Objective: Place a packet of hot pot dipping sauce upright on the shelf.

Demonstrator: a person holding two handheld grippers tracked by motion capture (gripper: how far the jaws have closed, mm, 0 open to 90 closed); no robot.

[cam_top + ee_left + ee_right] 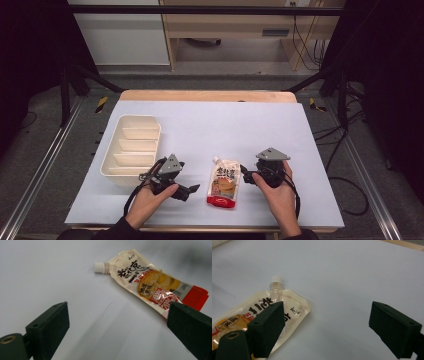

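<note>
we see a spouted sauce pouch (pixel 224 186) lying flat on the pale table cover (pixel 250 125), between the left gripper (pixel 192 190) and the right gripper (pixel 245 175), its white cap (pixel 99 267) pointing away from the person. both tongs stand apart and hold nothing: in the left gripper view the jaws frame bare cover with the pouch beyond them, and in the right gripper view the pouch lies just under one jaw, not pinched. a cream divided tray (pixel 131 147) sits to the left, apart from the pouch. we judge the main risk to be a failed pickup: the flat, glossy film may slide along the cover or bend away if a jaw pushes it sideways, and a grip on one thin edge could let the filled body sag and slip free.
</note>
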